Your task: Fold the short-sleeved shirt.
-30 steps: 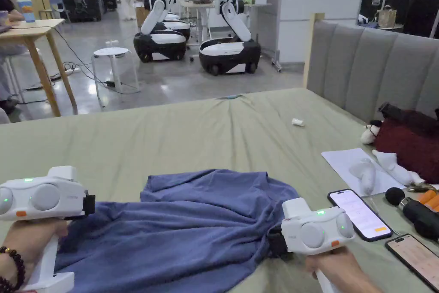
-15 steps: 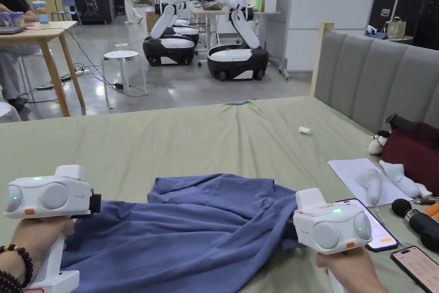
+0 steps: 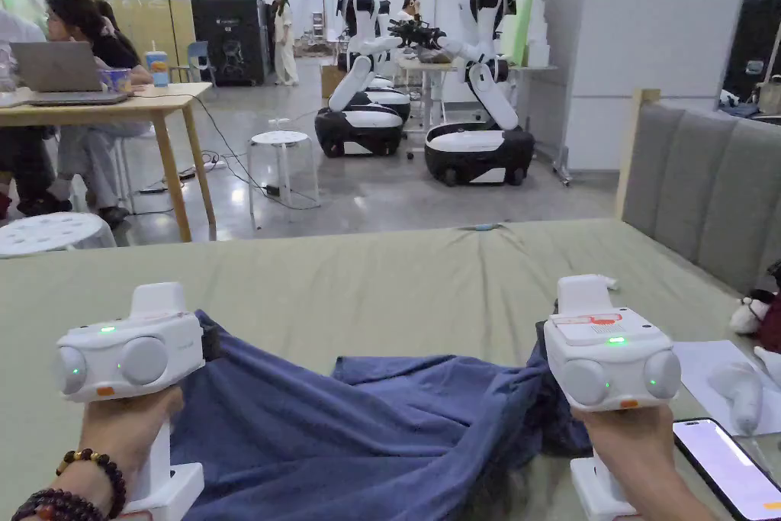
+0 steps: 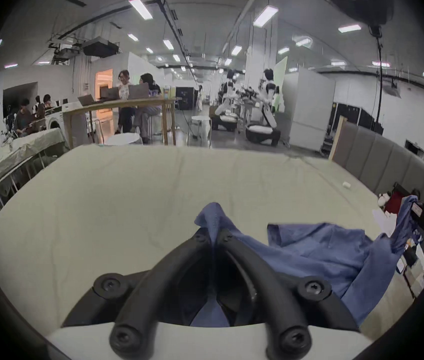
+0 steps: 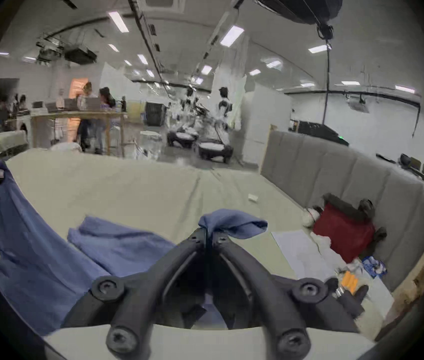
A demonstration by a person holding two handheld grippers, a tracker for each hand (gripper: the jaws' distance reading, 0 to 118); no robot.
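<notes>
You have the blue shirt strung between both tools over the near part of the green bed; your left gripper is clenched on a bunched tuft of cloth at the left, with a small flap poking out beyond the jaw tips, and your right gripper is clamped the same way on a tuft at the right; between them the fabric sags, and a loose fold lies on the sheet toward the far side of the middle. The main risk, as I judge it, is that each bite is small and gathered rather than a flat hem; pull the two hands further apart or snap the shirt to flatten it and a tuft may slide out, dropping one side in a heap. You may also be holding several layers at once, so the shirt could spread twisted and fold crooked; check which edge each jaw has. On your right, a phone and a sheet of paper lie just beside the cloth; a wide sweep on that side could drag them or catch the hem on them.
</notes>
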